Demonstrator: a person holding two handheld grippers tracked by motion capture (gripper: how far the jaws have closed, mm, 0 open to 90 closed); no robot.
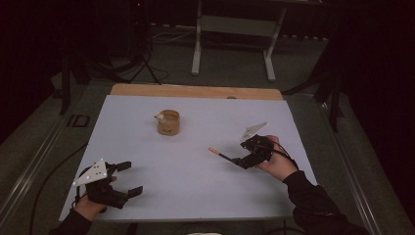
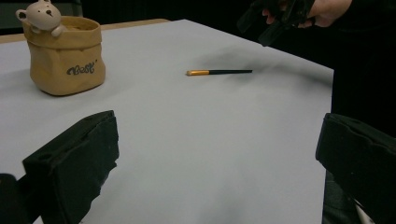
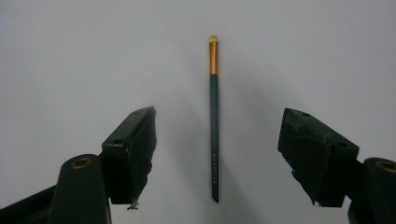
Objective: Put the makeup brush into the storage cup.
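A thin brush [image 1: 220,155] with a black handle and a gold ferrule lies flat on the white sheet, right of the middle. My right gripper [image 1: 238,160] hangs low over its handle end. In the right gripper view the brush [image 3: 214,84] runs straight up between the jaws of the right gripper [image 3: 217,116], which stand open on either side without touching it. My left gripper [image 1: 132,177] rests at the front left, open and with nothing in it. From the left gripper [image 2: 219,154] I see the brush [image 2: 219,72] farther off and the right gripper [image 2: 275,18] above it.
A tan sack-shaped pot [image 1: 168,122] with a small bear on its rim stands at the middle back of the sheet [image 1: 195,196]; it shows at the left in the left gripper view [image 2: 65,56]. A wooden table edge [image 1: 195,91] runs behind. Table legs [image 1: 196,54] stand on the floor beyond.
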